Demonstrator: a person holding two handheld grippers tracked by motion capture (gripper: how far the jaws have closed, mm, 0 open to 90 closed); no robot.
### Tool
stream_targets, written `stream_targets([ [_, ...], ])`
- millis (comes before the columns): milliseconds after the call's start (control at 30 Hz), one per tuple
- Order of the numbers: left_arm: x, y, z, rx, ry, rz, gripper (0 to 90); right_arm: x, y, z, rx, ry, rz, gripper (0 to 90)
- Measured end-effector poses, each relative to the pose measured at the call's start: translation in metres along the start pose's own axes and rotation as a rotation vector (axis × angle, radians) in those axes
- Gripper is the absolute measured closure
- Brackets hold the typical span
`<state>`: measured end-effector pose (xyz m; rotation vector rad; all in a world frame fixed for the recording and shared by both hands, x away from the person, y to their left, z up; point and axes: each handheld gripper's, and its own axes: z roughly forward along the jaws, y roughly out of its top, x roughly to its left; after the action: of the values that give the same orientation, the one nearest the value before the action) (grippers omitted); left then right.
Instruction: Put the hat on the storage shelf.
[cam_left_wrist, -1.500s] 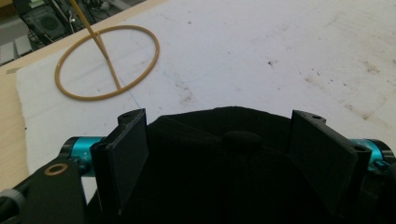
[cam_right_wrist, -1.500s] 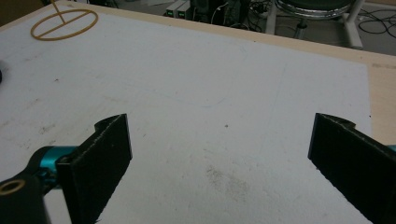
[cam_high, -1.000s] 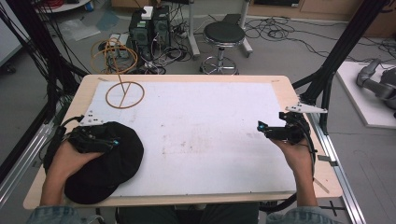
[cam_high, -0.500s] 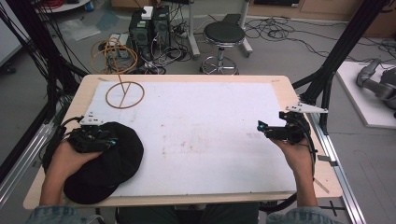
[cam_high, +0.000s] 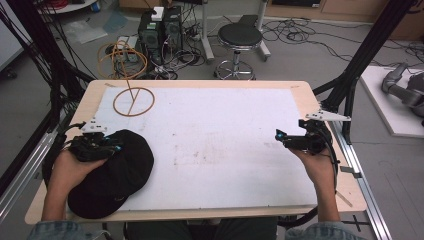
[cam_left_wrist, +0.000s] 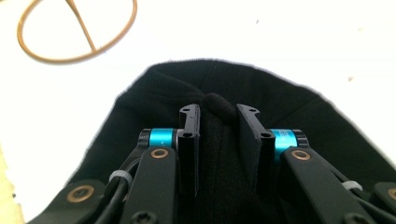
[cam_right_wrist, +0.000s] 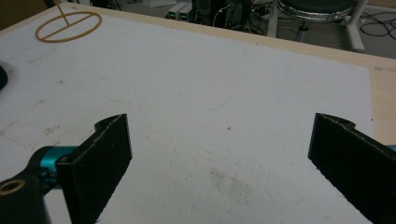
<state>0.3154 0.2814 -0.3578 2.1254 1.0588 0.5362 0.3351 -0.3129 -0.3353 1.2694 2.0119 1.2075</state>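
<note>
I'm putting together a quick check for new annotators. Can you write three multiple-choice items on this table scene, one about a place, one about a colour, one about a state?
1. Where on the white table mat does the thin wooden ring with a bar across it lie?
A. far left corner
B. near right corner
C. centre

2. What colour is the soft fabric cap?
A. red
B. black
C. white

3. How do the two grippers stand?
A. both wide open
B. left open, right pinching the cap
C. left pinching a fold of the cap, right open over bare mat

Key: 1 A, the high view shows the ring at the mat's far left. 2 B, the cap is black in the high view and the left gripper view. 3 C, the left gripper has just closed on a bunched fold of cloth, while the right gripper has its jaws spread wide with nothing between them.
</note>
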Motion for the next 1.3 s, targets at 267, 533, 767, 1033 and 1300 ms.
stream_targets([
  [267,0.0,0.007,-0.022,-0.13,-0.003,-0.018,71.1,0.0,0.0,-0.001,-0.005,0.0,0.0,5.8],
  [533,-0.004,0.012,-0.033,-0.222,-0.003,-0.011,71.1,0.0,0.001,-0.003,-0.012,0.002,0.002,5.8],
  [767,-0.004,0.014,-0.041,-0.255,-0.02,-0.029,71.1,-0.001,0.001,-0.004,-0.015,0.004,-0.001,5.8],
  [1033,-0.006,0.018,-0.052,-0.32,-0.001,-0.042,71.1,-0.001,0.002,-0.004,-0.017,0.003,-0.001,5.8],
  [1300,-0.006,0.031,-0.071,-0.389,0.026,-0.034,71.1,-0.001,0.002,-0.004,-0.019,0.01,0.002,5.8],
])
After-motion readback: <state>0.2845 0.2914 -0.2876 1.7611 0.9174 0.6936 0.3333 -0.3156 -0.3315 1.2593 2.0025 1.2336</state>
